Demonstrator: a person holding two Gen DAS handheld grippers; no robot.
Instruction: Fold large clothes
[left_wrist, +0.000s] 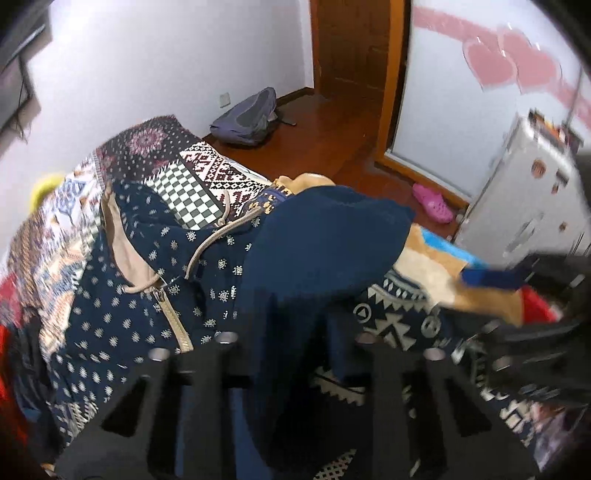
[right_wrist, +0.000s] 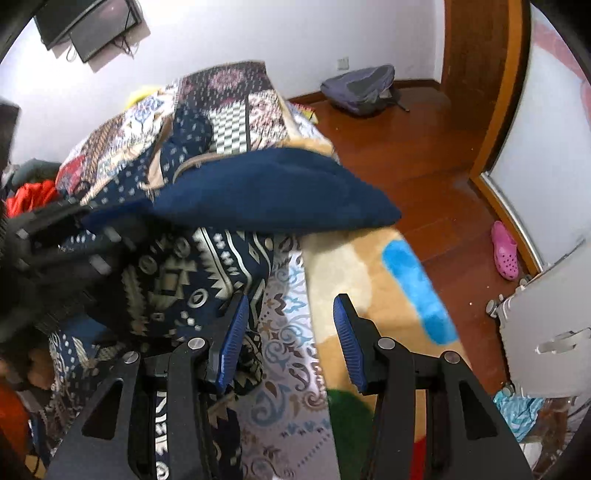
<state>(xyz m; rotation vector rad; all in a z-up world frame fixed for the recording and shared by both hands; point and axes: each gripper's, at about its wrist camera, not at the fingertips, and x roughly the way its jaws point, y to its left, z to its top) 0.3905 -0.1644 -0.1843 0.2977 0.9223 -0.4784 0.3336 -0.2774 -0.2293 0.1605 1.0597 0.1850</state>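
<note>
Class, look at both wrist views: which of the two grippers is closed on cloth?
The left gripper: its fingers pinch the plain navy sleeve. The right gripper stands open with nothing between its blue pads.

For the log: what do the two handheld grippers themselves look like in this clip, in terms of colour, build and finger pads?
Both are matte black. The right gripper has two angular arms with triangular cutouts, round silver pivot bolts, and ribbed blue pads on its fingers. The left gripper shows the same black frame, cutouts and silver bolts; its pads are hidden by navy fabric. No cables, markings or sleeves are visible.

White walls (right_wrist: 229, 33), wooden floor (right_wrist: 424, 155)
</note>
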